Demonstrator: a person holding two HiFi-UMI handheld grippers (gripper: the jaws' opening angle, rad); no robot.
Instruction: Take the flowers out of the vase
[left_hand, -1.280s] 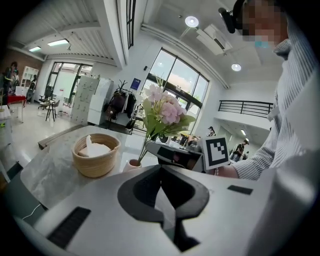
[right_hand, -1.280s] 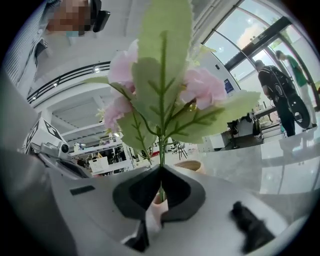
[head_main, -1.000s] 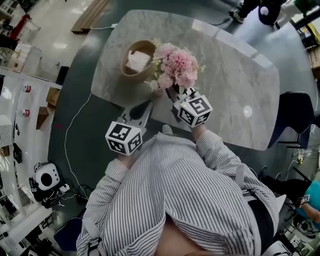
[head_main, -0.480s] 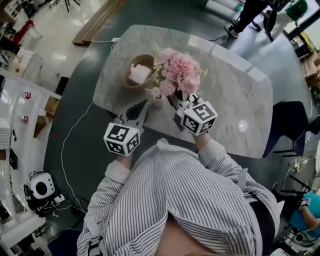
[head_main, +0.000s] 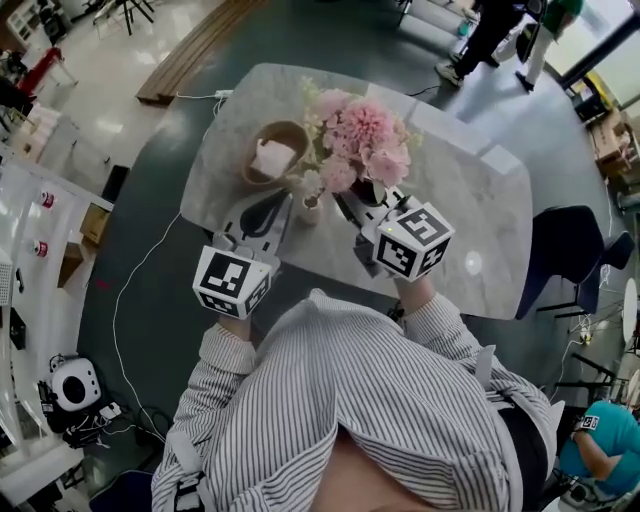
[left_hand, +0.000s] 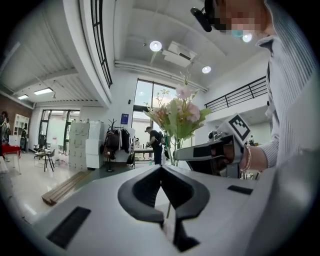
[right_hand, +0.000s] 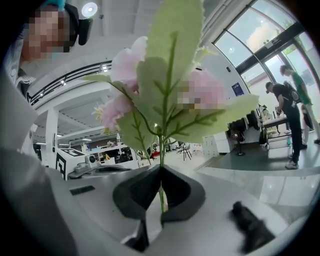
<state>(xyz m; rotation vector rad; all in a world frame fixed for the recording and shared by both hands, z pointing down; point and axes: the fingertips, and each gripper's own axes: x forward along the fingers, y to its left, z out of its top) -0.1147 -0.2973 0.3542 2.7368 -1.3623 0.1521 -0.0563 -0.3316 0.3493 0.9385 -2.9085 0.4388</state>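
My right gripper is shut on the green stem of a pink flower bunch, held up above the marble table. My left gripper is shut too, and a thin stem shows in the slot behind its tips. A small pale bloom sits just past those tips. Under that bloom lies a small pale thing; I cannot tell whether it is the vase. In the left gripper view, the right gripper holds the bunch upright.
A tan bowl with white tissue in it stands on the table left of the flowers. A dark chair is at the table's right end. People stand beyond the far edge. Cables and equipment lie on the floor at left.
Both grippers have risen toward the head camera, carrying the flowers with them. The left gripper has rolled a little.
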